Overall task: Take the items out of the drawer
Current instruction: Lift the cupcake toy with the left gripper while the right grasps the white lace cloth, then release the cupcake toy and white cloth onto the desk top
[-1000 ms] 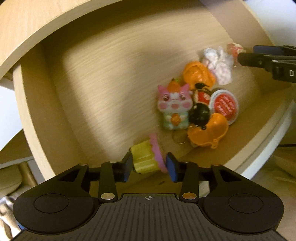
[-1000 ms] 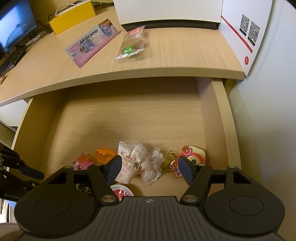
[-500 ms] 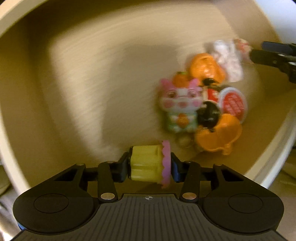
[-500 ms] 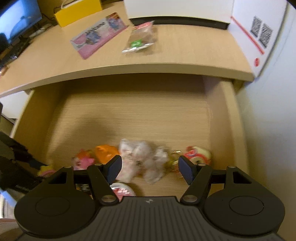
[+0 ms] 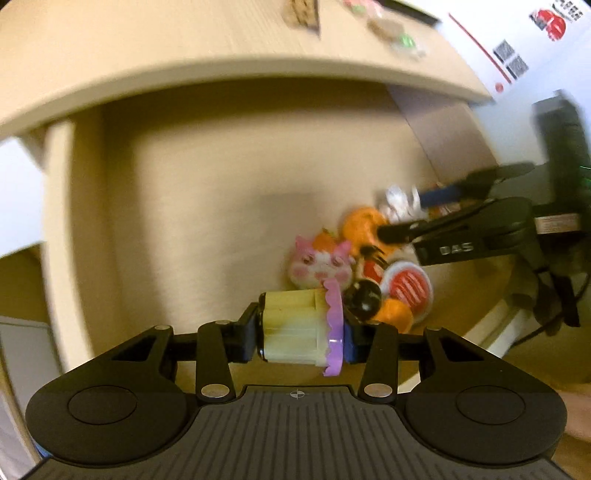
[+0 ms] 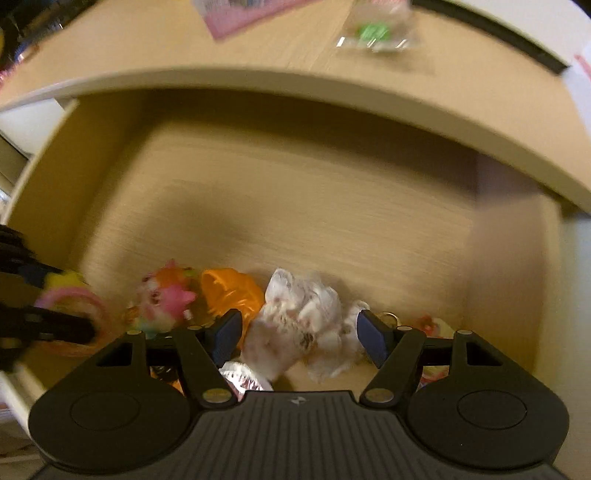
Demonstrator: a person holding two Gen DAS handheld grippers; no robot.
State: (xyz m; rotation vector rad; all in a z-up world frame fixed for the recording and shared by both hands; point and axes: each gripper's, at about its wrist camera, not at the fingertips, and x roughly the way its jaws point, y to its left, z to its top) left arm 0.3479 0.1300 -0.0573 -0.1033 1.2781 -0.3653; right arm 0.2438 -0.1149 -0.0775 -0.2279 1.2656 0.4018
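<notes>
My left gripper [image 5: 301, 334] is shut on a yellow toy cupcake [image 5: 291, 326] with a purple frilled rim, held above the open wooden drawer [image 5: 192, 206]. Behind it lie a pink cat toy [image 5: 319, 264], orange capsules [image 5: 360, 223] and a red-and-white disc [image 5: 408, 286]. My right gripper [image 6: 301, 338] is open, its fingers on either side of a white frilly packet [image 6: 299, 317] at the drawer's front. In the right wrist view the cat toy [image 6: 166, 299] and an orange capsule [image 6: 231, 291] sit to the left. The other gripper [image 5: 461, 225] reaches in from the right.
The desk top [image 6: 258, 48] overhangs the drawer's back; on it lie a clear bag with green contents [image 6: 375, 33] and a pink card [image 6: 240, 16]. A keyring and small round toy [image 6: 430, 325] lie at the drawer's right front. The drawer's back half is bare wood.
My left gripper closed on the cupcake and lifted it up from the drawer floor. My right gripper dropped lower and closer, now straddling the white packet.
</notes>
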